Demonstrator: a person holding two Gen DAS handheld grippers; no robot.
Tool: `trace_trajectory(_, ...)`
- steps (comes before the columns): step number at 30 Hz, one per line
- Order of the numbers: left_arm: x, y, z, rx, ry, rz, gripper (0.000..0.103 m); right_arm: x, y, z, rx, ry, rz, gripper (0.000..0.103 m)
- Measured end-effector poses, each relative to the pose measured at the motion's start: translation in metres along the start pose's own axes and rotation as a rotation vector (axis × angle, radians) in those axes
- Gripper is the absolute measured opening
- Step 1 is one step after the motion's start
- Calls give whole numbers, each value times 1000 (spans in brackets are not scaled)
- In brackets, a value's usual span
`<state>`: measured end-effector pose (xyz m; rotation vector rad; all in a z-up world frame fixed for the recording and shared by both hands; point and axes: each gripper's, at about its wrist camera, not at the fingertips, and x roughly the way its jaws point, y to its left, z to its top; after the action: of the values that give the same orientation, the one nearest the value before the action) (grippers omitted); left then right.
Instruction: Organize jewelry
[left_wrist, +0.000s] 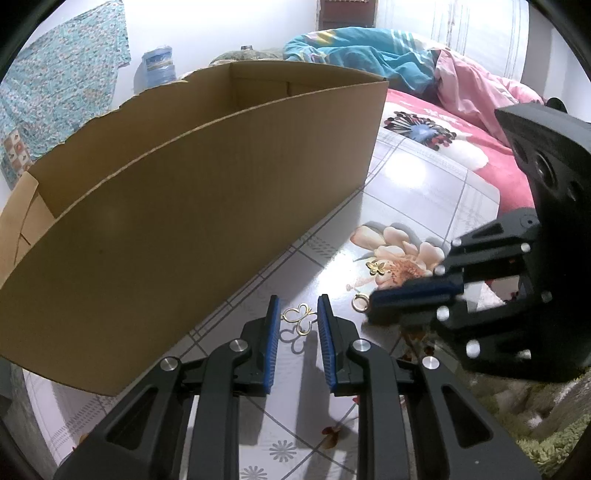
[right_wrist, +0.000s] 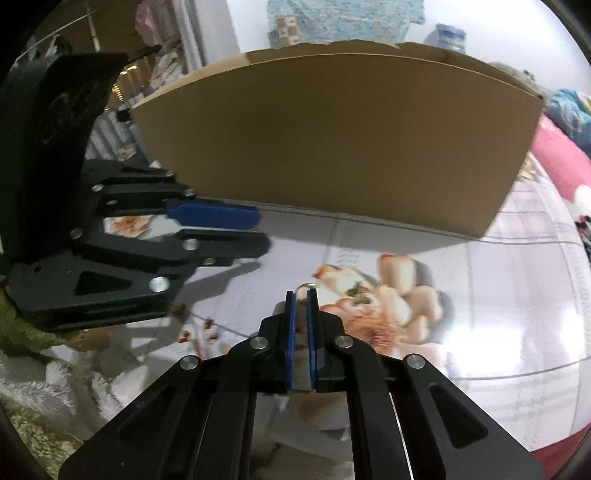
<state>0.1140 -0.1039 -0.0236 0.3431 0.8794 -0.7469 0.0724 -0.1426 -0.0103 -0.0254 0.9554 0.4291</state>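
Note:
A gold butterfly-outline piece (left_wrist: 299, 317) lies on the glossy tiled surface between the fingertips of my left gripper (left_wrist: 298, 306), which is open around it. A small gold ring (left_wrist: 359, 302) lies just right of it, at the tip of my right gripper (left_wrist: 373, 308). A gold butterfly charm (left_wrist: 375, 266) lies farther back on the flower print. In the right wrist view my right gripper (right_wrist: 301, 291) has its pads nearly together, with the ring (right_wrist: 306, 285) just beyond the tips. My left gripper (right_wrist: 258, 232) shows at the left.
A large open cardboard box (left_wrist: 207, 206) stands close behind the jewelry, also in the right wrist view (right_wrist: 332, 147). A bed with pink and blue bedding (left_wrist: 461, 85) is at the back right. A shaggy green rug (left_wrist: 535, 417) borders the near edge.

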Motion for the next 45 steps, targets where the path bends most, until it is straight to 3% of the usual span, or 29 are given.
trace_trajectory(3, 0, 0, 0, -1, 1, 2, 20, -1, 1, 0, -25, -3, -8, 8)
trace_trajectory(6, 1, -1, 0, 3, 3, 2, 20, -6, -3, 2, -43, -22, -25, 19)
trace_trajectory(10, 2, -1, 0, 7, 4, 4, 20, -9, 1, 6, -105, -29, -47, 23)
trace_trajectory(18, 3, -1, 0, 1, 4, 12, 20, 6, 6, 10, -229, -5, -33, 19)
trace_trajectory(21, 3, -2, 0, -1, 5, 15, 20, 8, 12, 5, -232, -5, -20, 10)
trace_trajectory(33, -1, -1, 0, 6, -3, 11, 20, 8, -1, 2, -191, -18, -9, 8)
trace_trajectory(39, -17, -4, 2, 17, -40, -15, 20, -14, -8, 2, -158, -73, -12, 8)
trace_trajectory(45, -52, -6, 21, 30, -133, -44, 20, -55, -11, 18, -125, -192, -29, 8)
